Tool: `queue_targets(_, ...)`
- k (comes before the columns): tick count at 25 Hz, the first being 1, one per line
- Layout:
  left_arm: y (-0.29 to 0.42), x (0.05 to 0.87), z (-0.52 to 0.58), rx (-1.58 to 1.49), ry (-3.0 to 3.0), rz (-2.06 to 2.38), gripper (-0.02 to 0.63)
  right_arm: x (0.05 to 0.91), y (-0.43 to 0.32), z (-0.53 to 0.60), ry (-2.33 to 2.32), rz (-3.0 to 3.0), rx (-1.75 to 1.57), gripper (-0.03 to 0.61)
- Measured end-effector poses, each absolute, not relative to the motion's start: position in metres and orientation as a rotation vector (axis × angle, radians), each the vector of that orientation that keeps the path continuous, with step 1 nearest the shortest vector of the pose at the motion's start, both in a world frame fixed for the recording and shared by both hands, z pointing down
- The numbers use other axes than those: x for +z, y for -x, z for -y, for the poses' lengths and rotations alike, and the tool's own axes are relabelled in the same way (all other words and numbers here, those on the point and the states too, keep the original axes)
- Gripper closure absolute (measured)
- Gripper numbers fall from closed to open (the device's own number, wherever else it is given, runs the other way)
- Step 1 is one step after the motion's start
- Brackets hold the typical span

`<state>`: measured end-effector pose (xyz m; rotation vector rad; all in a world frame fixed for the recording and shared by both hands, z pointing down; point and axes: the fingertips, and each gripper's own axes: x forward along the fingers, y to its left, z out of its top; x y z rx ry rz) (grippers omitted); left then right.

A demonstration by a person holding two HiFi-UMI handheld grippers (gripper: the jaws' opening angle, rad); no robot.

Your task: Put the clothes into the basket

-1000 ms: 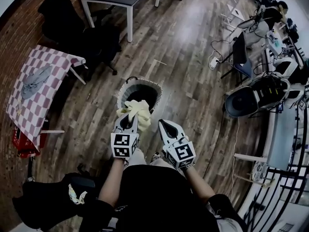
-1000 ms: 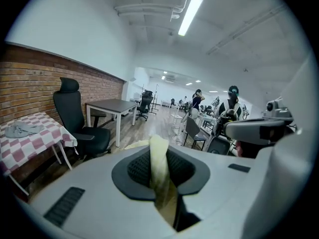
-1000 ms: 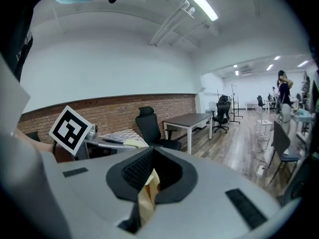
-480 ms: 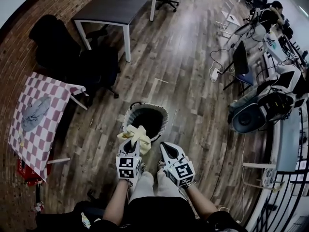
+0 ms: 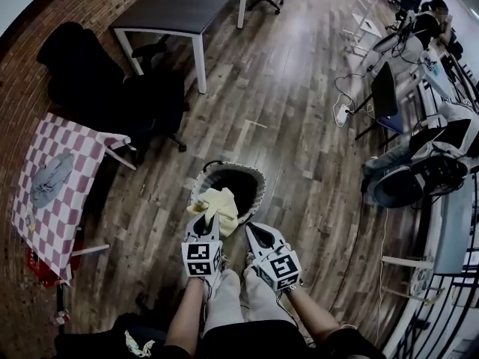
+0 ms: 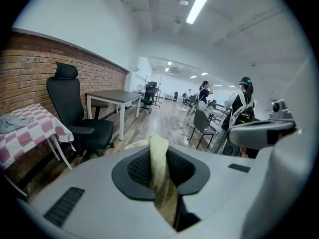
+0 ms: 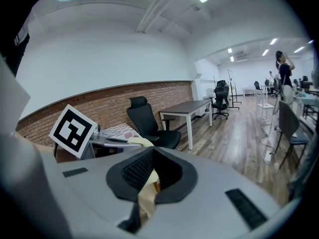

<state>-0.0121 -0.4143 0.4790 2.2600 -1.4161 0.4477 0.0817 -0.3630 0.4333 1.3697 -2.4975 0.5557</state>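
A pale yellow cloth [image 5: 218, 203] hangs bunched over the near rim of the round dark basket [image 5: 251, 178] on the wooden floor. My left gripper [image 5: 203, 227] is shut on the cloth, and a yellow strip [image 6: 160, 176] shows pinched between its jaws in the left gripper view. My right gripper [image 5: 252, 235] sits just right of it by the basket's near edge. A fold of the same cloth [image 7: 146, 195] is caught between its shut jaws. A grey garment [image 5: 51, 179] lies on the checkered table [image 5: 34, 223] at the left.
A black office chair [image 5: 150, 99] stands between the checkered table and a dark desk [image 5: 183, 6]. At the right are chairs, cables and equipment [image 5: 419, 170]. My legs are directly under the grippers. People stand far down the room [image 6: 241, 101].
Both grippers have come down and forward with the yellow cloth. It was held short of the basket before and now hangs over the near rim.
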Motion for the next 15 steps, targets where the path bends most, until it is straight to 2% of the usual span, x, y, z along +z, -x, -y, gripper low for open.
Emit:
queue_targets(8,-0.006,0.522,0.448,0.422,-2.188,1.488,0.554,0.475,-0.08,0.37,-1.345,2.509,0.642,0.57)
queue_targets(15,0.005,0.525,0.482,0.351,-2.195,1.557,0.554,0.506,-0.087,0.376,-1.327,2.494,0.65,0.569)
